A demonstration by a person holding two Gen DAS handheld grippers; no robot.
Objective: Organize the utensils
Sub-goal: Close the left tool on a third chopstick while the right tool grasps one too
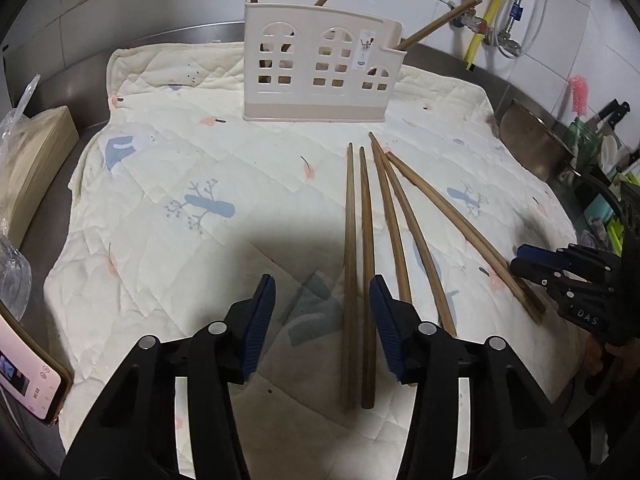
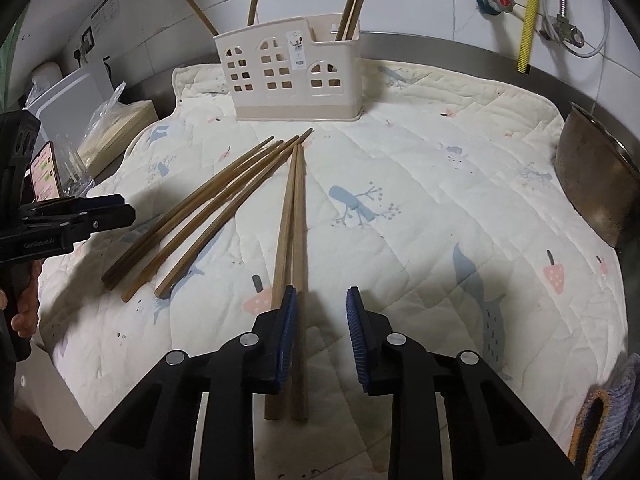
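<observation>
Left gripper (image 1: 322,320) and right gripper (image 2: 322,330) angled down, jaws apart.

"DAS" marks the right tool (image 1: 520,262); "GenRobot.AI" the left tool (image 2: 130,212).

Ahead of the black matt plastic left gripper (image 1: 322,320), with ribbed blue pads, long brown matt wooden chopsticks (image 1: 367,272) lie on a soft quilted cream cloth mat (image 1: 192,168); beyond stands a smooth beige plastic holder (image 1: 316,68) on brushed steel counter (image 1: 84,92).

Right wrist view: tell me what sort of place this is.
Most likely a home kitchen counter. A steel worktop runs under a white tiled wall with water valves and hoses, and a metal bowl sits beside a quilted mat.
</observation>
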